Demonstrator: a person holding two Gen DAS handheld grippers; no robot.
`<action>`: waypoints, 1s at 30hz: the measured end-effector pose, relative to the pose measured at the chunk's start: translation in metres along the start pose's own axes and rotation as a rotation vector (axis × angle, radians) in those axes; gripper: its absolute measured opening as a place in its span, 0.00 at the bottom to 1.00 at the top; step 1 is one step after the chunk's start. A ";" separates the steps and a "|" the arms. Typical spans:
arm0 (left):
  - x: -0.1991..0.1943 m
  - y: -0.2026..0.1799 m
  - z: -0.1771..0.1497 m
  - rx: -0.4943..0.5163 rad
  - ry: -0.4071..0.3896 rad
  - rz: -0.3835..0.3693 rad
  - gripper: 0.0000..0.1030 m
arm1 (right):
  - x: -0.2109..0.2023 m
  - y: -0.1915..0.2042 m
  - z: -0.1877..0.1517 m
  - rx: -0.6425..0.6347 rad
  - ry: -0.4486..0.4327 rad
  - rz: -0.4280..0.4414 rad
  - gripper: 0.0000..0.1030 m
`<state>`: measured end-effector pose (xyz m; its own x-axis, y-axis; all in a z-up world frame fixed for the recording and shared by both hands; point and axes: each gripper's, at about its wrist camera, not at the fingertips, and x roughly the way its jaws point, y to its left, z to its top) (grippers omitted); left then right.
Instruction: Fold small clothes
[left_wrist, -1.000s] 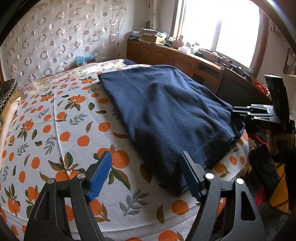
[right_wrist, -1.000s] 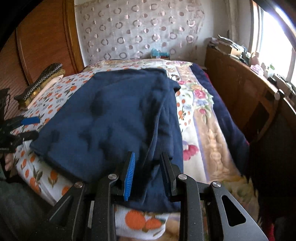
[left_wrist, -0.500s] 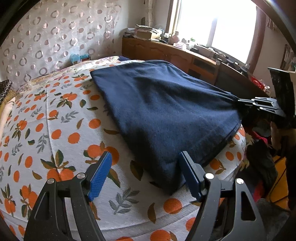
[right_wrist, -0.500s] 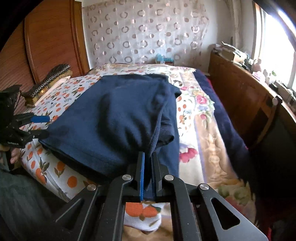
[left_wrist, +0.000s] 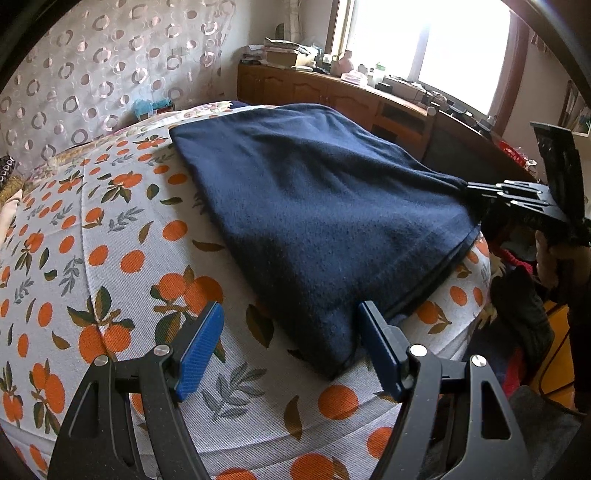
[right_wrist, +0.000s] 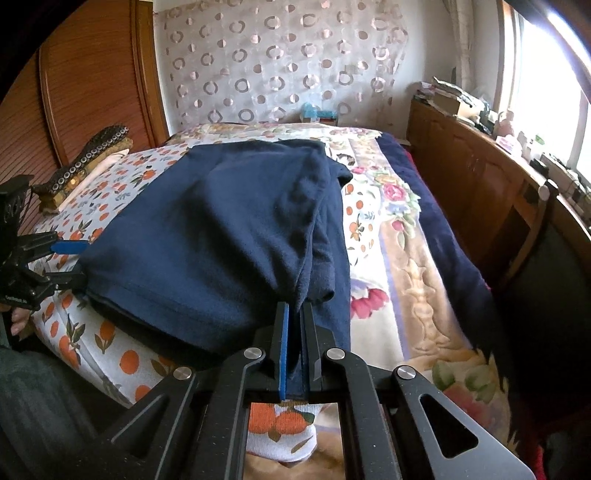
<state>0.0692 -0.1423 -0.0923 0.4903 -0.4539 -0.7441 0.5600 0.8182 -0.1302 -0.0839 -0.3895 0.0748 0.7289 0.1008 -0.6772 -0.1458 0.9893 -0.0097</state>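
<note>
A dark navy garment (left_wrist: 325, 221) is spread across a bed covered by a white sheet printed with oranges and green leaves (left_wrist: 122, 258). The cloth lies mostly flat, one near corner reaching toward the bed's front edge, and a double layer is seen along its near hem.

In the left wrist view, the left gripper (left_wrist: 291, 350) is held wide apart just above the sheet — its blue pads (left_wrist: 199, 350) bracket the garment's near corner without pressing on it. The corner's tip lies between the jaws, and nothing is grasped.

In the right wrist view, the right gripper (right_wrist: 293, 350) is clenched on the garment's other near corner; its jaws have just been closing, and a bunched fold of navy fabric is pinched between the pads and drawn up into a ridge. The same gripper is seen from the side in the left wrist view at the far right, with fabric pulled to a point at its tips.

Beyond the orange-print sheet, a floral blanket (right_wrist: 399, 236) covers the rest of the bed. A wooden sideboard (left_wrist: 332, 96) cluttered with small items stands beneath a bright window (left_wrist: 428, 40), and a curtain patterned with rings (right_wrist: 280, 62) hangs behind the bed.
</note>
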 end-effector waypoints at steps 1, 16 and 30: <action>0.000 0.000 0.000 0.001 0.000 0.001 0.73 | -0.001 0.001 0.000 -0.007 -0.002 -0.014 0.12; -0.022 -0.010 0.012 0.034 -0.020 -0.107 0.07 | 0.013 0.066 0.001 -0.141 -0.010 0.112 0.66; -0.062 -0.031 0.062 0.083 -0.177 -0.079 0.06 | 0.030 0.092 -0.008 -0.232 0.023 0.187 0.71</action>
<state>0.0628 -0.1616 -0.0017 0.5479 -0.5766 -0.6061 0.6508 0.7490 -0.1243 -0.0811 -0.2959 0.0481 0.6604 0.2736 -0.6993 -0.4269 0.9029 -0.0499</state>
